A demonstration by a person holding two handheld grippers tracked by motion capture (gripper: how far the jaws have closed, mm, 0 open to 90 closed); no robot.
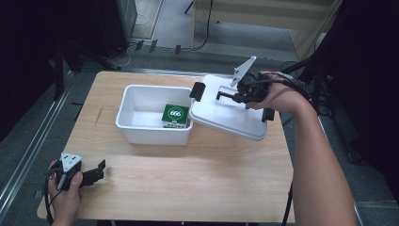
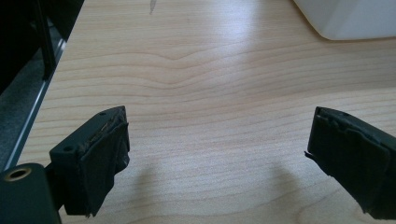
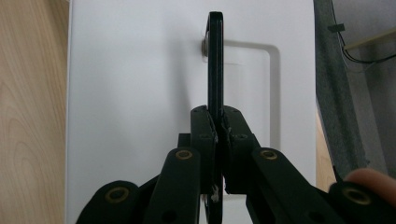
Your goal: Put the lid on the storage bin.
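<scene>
Lid handle (image 3: pixel 215 60) between right jaws

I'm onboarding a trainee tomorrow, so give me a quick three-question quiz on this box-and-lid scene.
1. True or false: the right tool is clamped on the lid's black handle.
2. What lies inside the white box?
A) a green carton
B) a spoon
C) nothing
3. Fill in: the left tool hovers with its jaws ____ over the wooden table.

Key:
1. True; the jaws pinch the handle of the white lid, which is tilted, with one edge on the box rim.
2. A, the green carton.
3. open
</scene>
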